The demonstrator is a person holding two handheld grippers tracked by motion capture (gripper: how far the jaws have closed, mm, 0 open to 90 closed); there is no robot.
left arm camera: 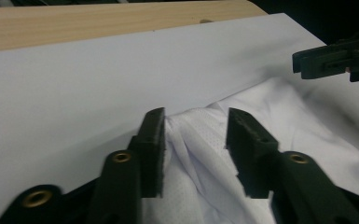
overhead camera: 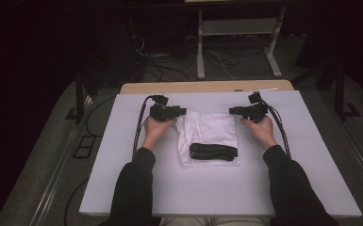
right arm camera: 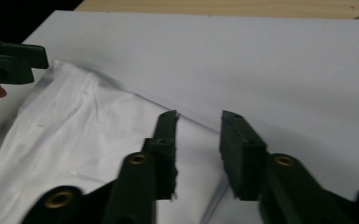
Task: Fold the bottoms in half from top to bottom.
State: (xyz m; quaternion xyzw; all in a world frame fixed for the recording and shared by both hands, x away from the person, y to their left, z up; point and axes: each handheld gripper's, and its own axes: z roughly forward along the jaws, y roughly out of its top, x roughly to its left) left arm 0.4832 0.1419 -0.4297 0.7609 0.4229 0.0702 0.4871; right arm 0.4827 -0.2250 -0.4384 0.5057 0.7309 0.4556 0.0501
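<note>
A white garment (overhead camera: 210, 129) lies folded in the middle of the white table (overhead camera: 217, 188), with a black band (overhead camera: 213, 151) across its near edge. My left gripper (overhead camera: 183, 112) sits at the garment's far left corner. Its jaws stand apart (left arm camera: 196, 116), with a ridge of the white cloth (left arm camera: 200, 154) between them, unpressed. My right gripper (overhead camera: 232, 111) is at the far right corner, open (right arm camera: 199, 116) over the cloth's edge (right arm camera: 74, 130). Each gripper view also shows the other gripper's tip, the right one (left arm camera: 335, 58) and the left one (right arm camera: 9, 60).
A wooden board edge (overhead camera: 202, 86) runs behind the white table top. Beyond it, on the dark floor, stand a metal frame (overhead camera: 235, 28) and loose cables (overhead camera: 169, 66). Bare table surface lies to both sides of the garment and in front of it.
</note>
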